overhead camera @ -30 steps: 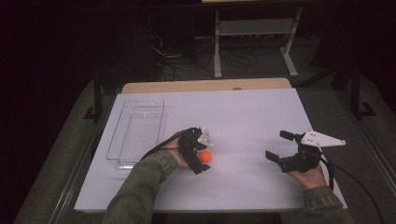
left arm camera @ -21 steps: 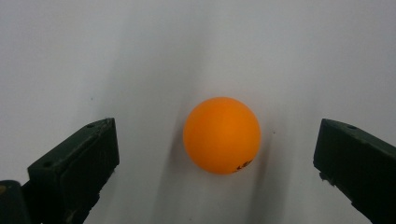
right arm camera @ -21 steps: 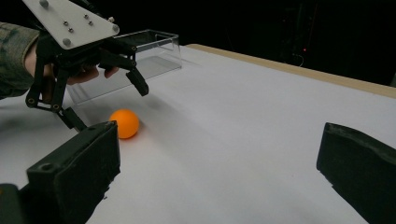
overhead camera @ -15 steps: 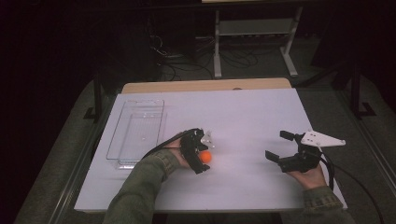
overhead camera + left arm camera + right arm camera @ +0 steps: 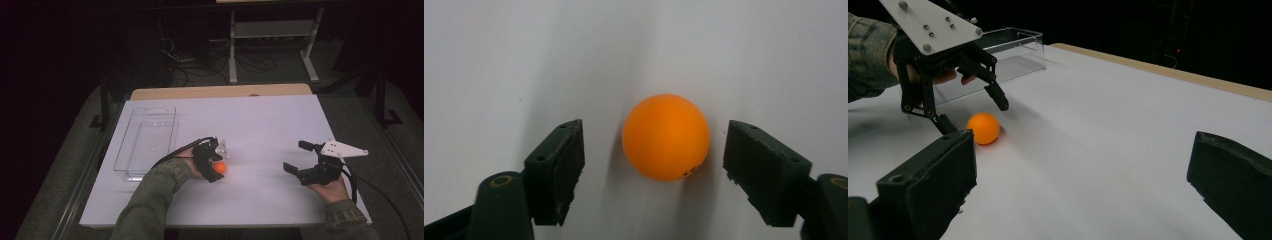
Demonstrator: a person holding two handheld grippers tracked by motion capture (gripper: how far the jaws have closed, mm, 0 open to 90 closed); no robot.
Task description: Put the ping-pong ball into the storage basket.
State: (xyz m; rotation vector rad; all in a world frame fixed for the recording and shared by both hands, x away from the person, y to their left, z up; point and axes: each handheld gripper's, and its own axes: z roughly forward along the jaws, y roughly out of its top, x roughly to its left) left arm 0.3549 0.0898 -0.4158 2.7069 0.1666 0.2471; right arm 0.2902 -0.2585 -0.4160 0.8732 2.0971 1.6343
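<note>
An orange ball (image 5: 221,169) lies on the white table top (image 5: 260,125), left of centre. My left gripper (image 5: 218,164) points down over it, one jaw on each side. In the left gripper view the ball (image 5: 666,136) sits between the pads (image 5: 558,165) with a gap on both sides, so the left gripper (image 5: 656,134) is open; its jaws have just been closing. My right gripper (image 5: 295,156) is held open at the right with nothing in it. The right gripper view looks between its own jaws (image 5: 1083,150) at the ball (image 5: 983,128) and the left gripper (image 5: 975,116).
A clear plastic tray (image 5: 121,159) stands at the table's left side, behind and left of the ball; it is also seen as the tray (image 5: 1018,37) in the right gripper view. A metal stand (image 5: 270,30) and cables are on the dark floor beyond the table.
The left gripper's jaws have drawn in around the orange ball. Both hands stay where they were, and the ball has not moved.
</note>
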